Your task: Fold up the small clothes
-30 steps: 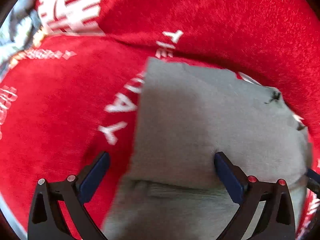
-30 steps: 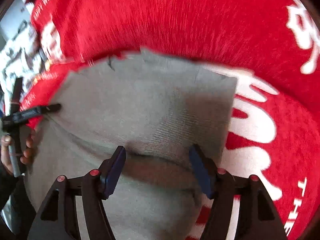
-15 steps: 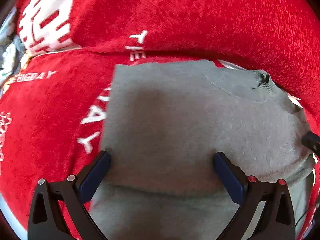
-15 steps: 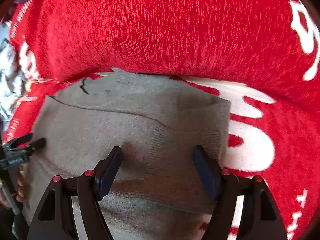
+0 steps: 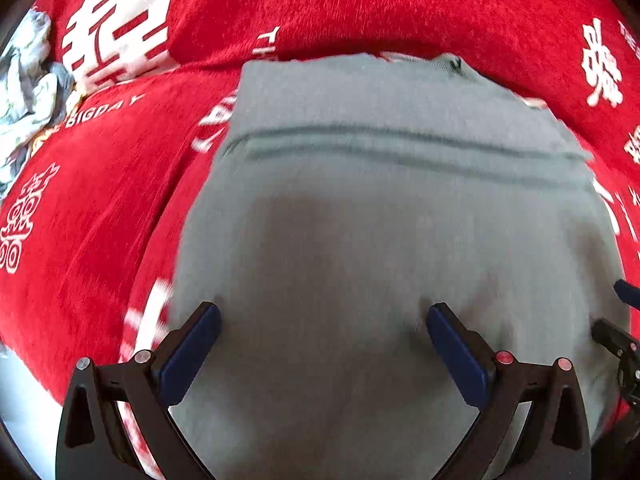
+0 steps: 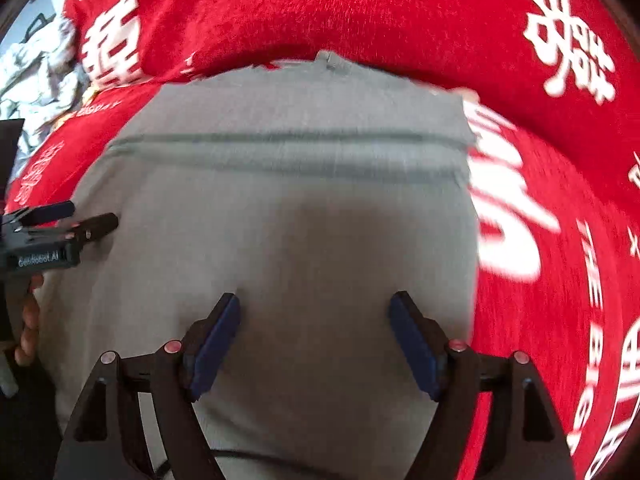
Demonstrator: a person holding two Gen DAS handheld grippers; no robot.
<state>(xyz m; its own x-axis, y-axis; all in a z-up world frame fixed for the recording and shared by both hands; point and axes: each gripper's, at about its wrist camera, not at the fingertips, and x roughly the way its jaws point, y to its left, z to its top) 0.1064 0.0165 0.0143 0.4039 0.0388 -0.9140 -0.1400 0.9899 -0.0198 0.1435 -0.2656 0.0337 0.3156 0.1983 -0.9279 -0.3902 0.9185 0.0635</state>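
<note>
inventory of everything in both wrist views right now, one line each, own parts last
grey garment: 1, grey knit, lying spread on the red blanket under both claws, a folded edge running across its far part
red blanket: 1, red with white characters and lettering, under the garment and bunched up behind it
pale patterned fabric: 1 heap, white and grey, far left edge past the blanket
left claw: 1, black with blue pads, open above the garment, nothing between the pads
right claw: 1, black with blue pads, jaws opening above the garment, nothing gripped
hand: 1, on the left claw's handle, left edge of the right wrist view
</note>
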